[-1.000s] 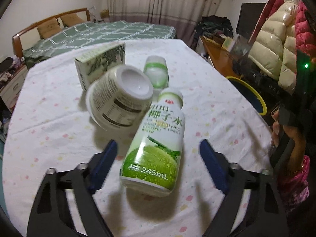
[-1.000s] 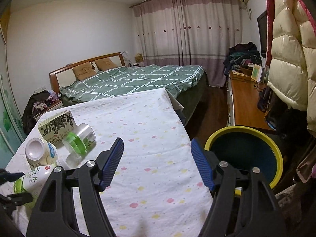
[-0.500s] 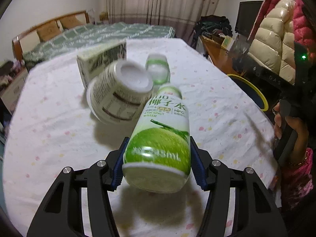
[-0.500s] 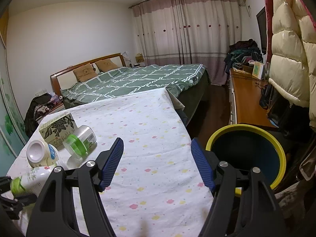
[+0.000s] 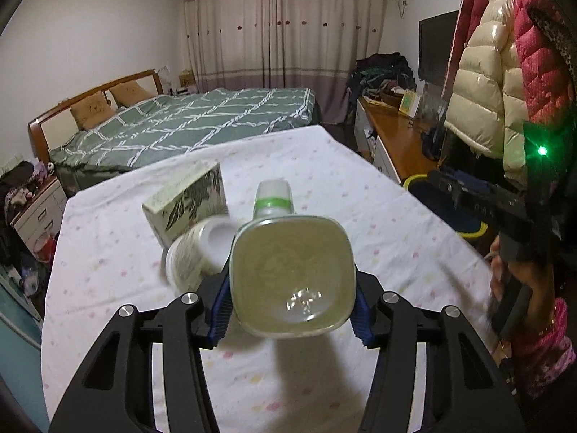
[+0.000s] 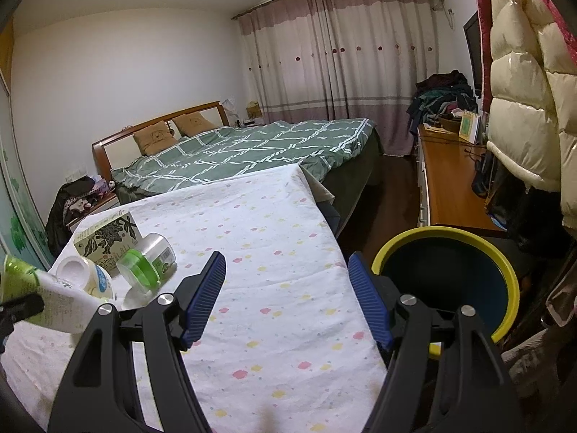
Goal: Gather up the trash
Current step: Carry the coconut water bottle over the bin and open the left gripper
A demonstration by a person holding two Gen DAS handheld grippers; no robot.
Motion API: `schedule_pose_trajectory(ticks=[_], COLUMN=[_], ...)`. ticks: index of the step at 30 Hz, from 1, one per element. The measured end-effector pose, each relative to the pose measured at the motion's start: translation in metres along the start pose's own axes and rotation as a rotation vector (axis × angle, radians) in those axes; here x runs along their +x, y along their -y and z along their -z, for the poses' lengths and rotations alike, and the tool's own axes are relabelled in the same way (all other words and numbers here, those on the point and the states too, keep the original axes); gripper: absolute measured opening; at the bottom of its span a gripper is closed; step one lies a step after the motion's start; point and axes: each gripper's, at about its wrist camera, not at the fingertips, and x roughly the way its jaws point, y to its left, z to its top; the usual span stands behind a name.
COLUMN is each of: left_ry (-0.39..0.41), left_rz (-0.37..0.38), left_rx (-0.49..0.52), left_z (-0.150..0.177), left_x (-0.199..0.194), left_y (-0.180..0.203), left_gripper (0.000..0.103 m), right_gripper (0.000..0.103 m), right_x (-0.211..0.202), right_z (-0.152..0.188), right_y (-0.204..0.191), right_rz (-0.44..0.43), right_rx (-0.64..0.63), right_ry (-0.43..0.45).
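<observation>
One green-and-white plastic coconut-water bottle [image 5: 292, 274] pinched base-first in left fingers [image 5: 220, 305], just closed, lifted off desk [image 6: 274, 238] for carry. Right fingers [image 6: 202, 299] spread, empty, beside yellow-rimmed bin [image 6: 505, 259].

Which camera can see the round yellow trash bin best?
The right wrist view: the yellow-rimmed round bin with a dark inside shows nearly whole beside the table. In the left wrist view, the black tongs tool hides most of it.
</observation>
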Motion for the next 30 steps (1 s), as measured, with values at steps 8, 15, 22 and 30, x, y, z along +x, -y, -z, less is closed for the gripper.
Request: schedule_pose_trajectory(ticks=[8,15,22,30], left_ry=[0.011,0.009,0.009,0.012], left_rz=[0.020,0.049,0.092,0.206], left_rx=[0.010,0.033,0.064,0.137], left_z=[-0.024,-0.037,-0.051,-0.086], left_x=[0.012,0.024,0.034,0.055], left_y=[0.015,0.035,0.062,0.121], left_gripper=[0.051,0.051,0.051,0.051], right_gripper=[0.067,0.067,0.067,0.067], right_x=[-0.025,-0.043,-0.063,-0.082], right_z=[-0.009,-0.015,-0.016,-0.009], right_y=[0.023,0.043,0.071,0.113], right_rz=[0.011,0.021,0.053,0.168], right_rx=[0.029,0.049,0.078,0.117], right_ry=[0.038,0.064,0.089,0.099])
